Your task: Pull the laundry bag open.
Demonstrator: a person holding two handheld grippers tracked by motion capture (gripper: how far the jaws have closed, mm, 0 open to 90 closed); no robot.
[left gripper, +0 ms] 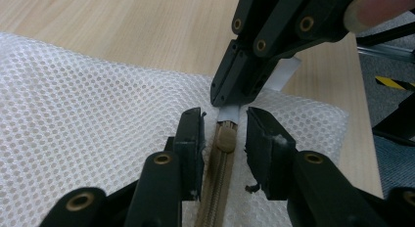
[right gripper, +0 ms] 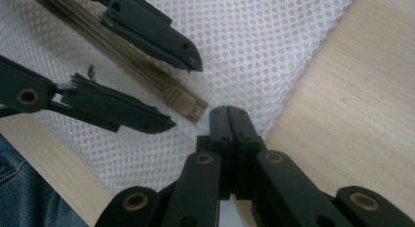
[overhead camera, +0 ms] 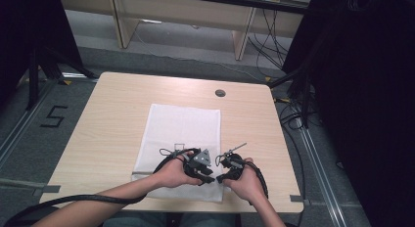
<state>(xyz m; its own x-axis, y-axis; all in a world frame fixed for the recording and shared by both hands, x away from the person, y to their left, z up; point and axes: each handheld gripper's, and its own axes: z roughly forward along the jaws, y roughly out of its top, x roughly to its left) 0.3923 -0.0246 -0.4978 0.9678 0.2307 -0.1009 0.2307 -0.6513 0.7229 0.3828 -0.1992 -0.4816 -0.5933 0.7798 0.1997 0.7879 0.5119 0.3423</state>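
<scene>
A white mesh bag [overhead camera: 182,139] lies flat on the wooden surface [overhead camera: 107,124], its near edge close to the surface's near edge, where both hands work. Taking the bag as the landmark: bare wood runs wide to its left, right and far side, with a small round grommet [overhead camera: 220,93] beyond its far right corner.

The left tool [left gripper: 225,131] sits over the bag's near right corner. Its jaws stand apart, one on each side of the tan zipper [left gripper: 218,183], with the zipper slider [left gripper: 226,137] between them; the pads do not press on it, and a narrow gap shows on both sides.

The right tool [right gripper: 228,120] meets the same corner from the other side. Its jaws are together, clamped on the white fabric tab [left gripper: 230,113] at the end of the zipper, just beyond the slider. In the left gripper view that tab's free end pokes out behind the right tool's jaws, over the bag's edge.

In the right gripper view the bag's side edge runs diagonally, with open wood beyond it, and the surface's near edge shows close below the bag's corner.

The two tools' tips are just beside each other at the slider, leaving little room between them.
</scene>
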